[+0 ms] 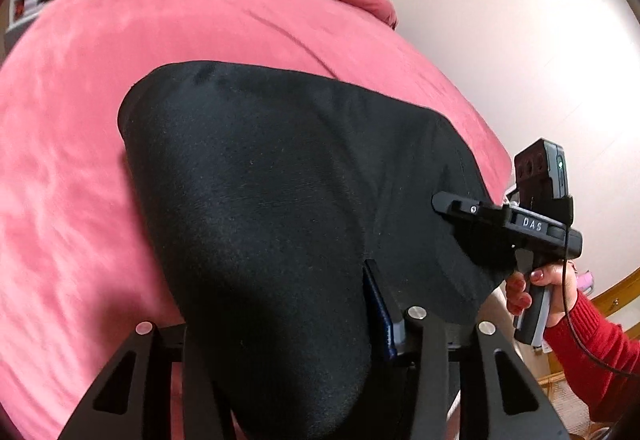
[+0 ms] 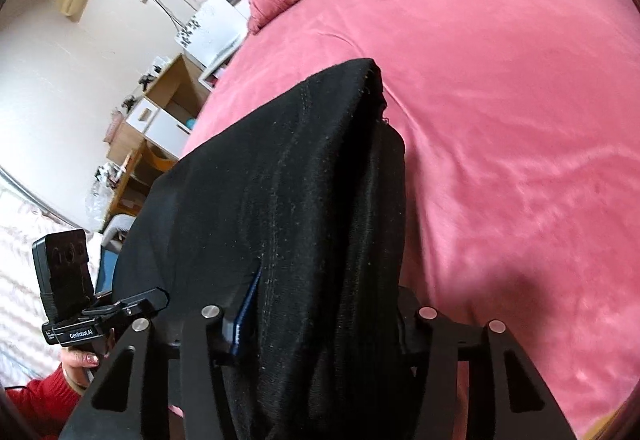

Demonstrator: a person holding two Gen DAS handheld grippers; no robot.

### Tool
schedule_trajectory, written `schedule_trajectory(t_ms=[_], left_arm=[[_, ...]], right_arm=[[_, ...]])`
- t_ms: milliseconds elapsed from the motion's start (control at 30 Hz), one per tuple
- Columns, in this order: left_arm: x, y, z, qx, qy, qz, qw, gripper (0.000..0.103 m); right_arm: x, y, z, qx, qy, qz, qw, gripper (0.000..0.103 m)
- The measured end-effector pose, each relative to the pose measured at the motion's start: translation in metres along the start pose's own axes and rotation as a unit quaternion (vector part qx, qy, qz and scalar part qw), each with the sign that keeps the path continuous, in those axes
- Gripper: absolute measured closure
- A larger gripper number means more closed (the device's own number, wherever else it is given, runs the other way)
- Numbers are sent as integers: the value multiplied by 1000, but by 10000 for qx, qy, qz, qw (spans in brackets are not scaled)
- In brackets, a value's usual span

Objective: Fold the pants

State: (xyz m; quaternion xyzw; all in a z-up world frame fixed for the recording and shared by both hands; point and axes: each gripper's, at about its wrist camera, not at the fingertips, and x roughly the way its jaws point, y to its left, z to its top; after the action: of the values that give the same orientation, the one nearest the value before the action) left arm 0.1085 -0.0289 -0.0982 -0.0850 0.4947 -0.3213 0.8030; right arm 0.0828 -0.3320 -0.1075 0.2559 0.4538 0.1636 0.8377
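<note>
- Left wrist view: left gripper (image 1: 316, 320), fingers pinching the black pants (image 1: 280, 199), which drape over it above the pink bedspread (image 1: 80, 159); right gripper (image 1: 460, 207) at the cloth's right edge, finger state unclear.
- Right wrist view: right gripper (image 2: 320, 324) pinching the pants (image 2: 280, 179) above the bedspread (image 2: 500, 99); left gripper (image 2: 152, 298) at left.
</note>
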Motion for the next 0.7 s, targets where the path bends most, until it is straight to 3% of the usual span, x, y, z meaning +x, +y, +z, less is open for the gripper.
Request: schedule_trajectory(t_ms=[167,433,700], left_arm=[[-25,16,30,134,-324,250,9991,55],[-38,61,80,-100,-611,676,9958,55],[-11,110,122,-283,-544,663,9959,53]], right_arm=[[16,20,30,-162,-254,153,9994,50],[63,53,89,-462,-358,185,9981,50],[104,47,133,-469,-389,-26,9981,50]])
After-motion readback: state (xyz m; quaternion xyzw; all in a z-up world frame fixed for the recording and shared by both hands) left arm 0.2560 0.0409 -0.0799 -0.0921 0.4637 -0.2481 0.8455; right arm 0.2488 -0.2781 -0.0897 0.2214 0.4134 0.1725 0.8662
